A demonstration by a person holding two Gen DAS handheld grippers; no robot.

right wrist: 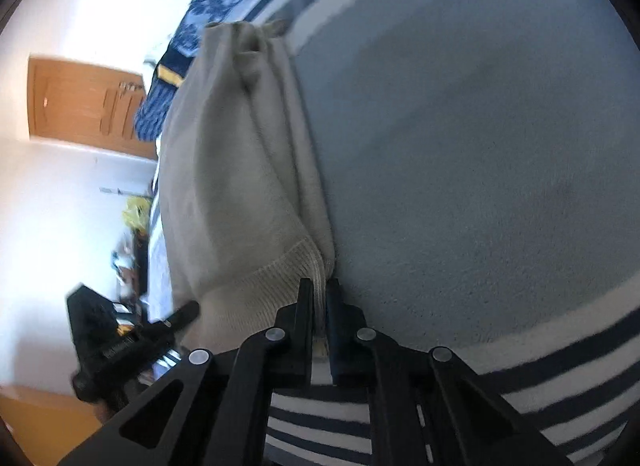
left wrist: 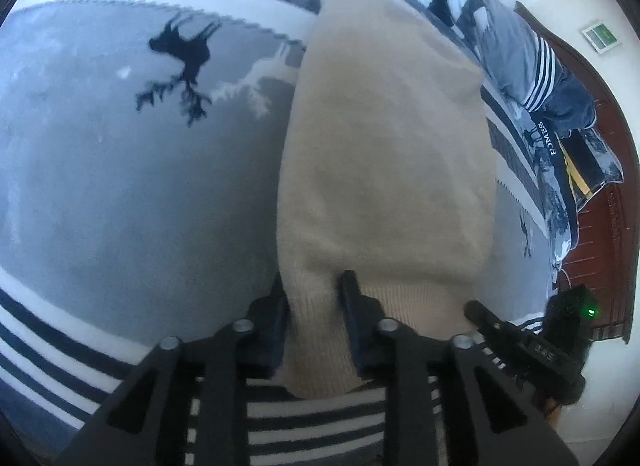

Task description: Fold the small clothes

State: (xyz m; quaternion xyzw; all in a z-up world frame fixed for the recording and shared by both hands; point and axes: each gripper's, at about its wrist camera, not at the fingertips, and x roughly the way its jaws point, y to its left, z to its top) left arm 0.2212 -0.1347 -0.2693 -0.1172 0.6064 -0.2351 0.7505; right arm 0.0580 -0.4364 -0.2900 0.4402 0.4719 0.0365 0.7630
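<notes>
With both grippers pinched on the ribbed hem of one beige knit sweater (left wrist: pixel 384 169), plenty left to go wrong. Left gripper (left wrist: pixel 316 298) clamped on a thick bunch of hem at one corner; right gripper (right wrist: pixel 318 298) nipping only a thin sliver at the other corner (right wrist: pixel 280 266). Ahead of both, sweater draped out over the grey deer-print blanket (left wrist: pixel 120 185). Likely slip from the right's shallow bite if pulled taut. Also uneven edges from the bunched far end (right wrist: pixel 248 49), or snagging and dragging the blanket along with it
</notes>
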